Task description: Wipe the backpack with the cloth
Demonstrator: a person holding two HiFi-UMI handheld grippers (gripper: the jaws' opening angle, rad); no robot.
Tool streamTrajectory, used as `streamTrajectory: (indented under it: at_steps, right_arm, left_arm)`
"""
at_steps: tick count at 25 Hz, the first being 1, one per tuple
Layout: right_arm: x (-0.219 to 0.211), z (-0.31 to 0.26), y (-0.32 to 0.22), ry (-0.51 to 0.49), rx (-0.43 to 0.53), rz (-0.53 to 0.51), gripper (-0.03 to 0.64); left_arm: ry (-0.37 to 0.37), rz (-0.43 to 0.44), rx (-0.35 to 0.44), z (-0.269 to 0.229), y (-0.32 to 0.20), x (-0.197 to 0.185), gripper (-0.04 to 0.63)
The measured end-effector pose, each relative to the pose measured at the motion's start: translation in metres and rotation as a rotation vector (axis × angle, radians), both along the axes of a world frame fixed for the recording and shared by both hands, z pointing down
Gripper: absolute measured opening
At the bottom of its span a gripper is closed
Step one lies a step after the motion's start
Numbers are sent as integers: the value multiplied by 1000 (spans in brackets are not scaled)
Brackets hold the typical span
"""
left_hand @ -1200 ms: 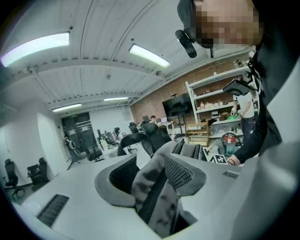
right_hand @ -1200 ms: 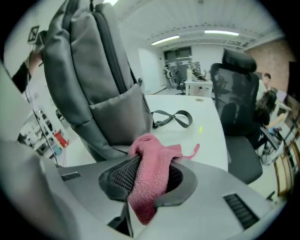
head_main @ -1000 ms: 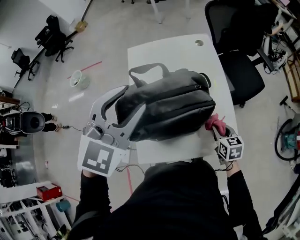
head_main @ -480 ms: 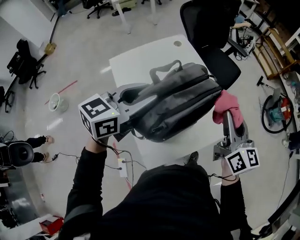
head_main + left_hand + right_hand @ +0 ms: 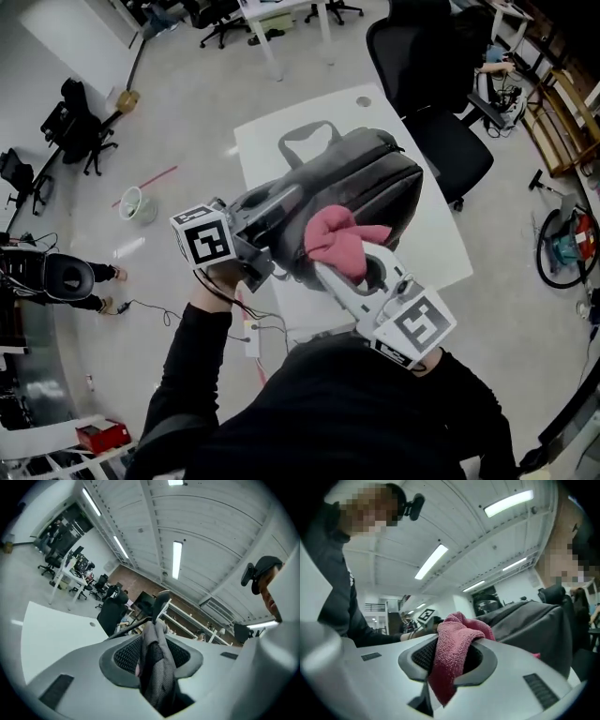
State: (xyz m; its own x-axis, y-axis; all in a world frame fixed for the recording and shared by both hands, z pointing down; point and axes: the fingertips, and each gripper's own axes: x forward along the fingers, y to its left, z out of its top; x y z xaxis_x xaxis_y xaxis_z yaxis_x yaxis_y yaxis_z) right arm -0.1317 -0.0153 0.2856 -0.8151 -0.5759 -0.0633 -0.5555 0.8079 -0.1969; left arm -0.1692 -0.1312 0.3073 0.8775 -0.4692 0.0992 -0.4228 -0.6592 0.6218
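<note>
**Approach to the first wipe.** The left claw (image 5: 152, 660), its jaws just now closing, pinches a grey mesh fold of the backpack (image 5: 375, 183) on the tabletop (image 5: 272, 141). The right claw (image 5: 452, 660), clamped on the pink cloth (image 5: 337, 239), holds it over the backpack's near end. Next, we judge, press the cloth down and sweep.

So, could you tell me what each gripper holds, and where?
Left gripper, jaws just closing, grips the grey fabric backpack by a mesh strap; right gripper grips the pink terry cloth at a fold.
</note>
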Motion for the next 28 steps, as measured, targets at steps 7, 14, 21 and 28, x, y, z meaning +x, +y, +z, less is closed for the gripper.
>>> streamTrajectory:
  at_steps: [7, 14, 21, 28]
  right_arm:
    - [-35, -30, 81, 59, 186, -386, 101]
    - [30, 11, 14, 34, 90, -196, 97]
    - [168, 34, -116, 163, 18, 348, 91]
    - [159, 28, -114, 154, -32, 409, 91]
  left_arm:
    - [98, -35, -58, -9, 7, 7, 143]
    - [314, 36, -178, 0, 9, 14, 143]
    - [258, -16, -108, 5, -2, -3, 160]
    - [103, -162, 139, -24, 21, -51, 193]
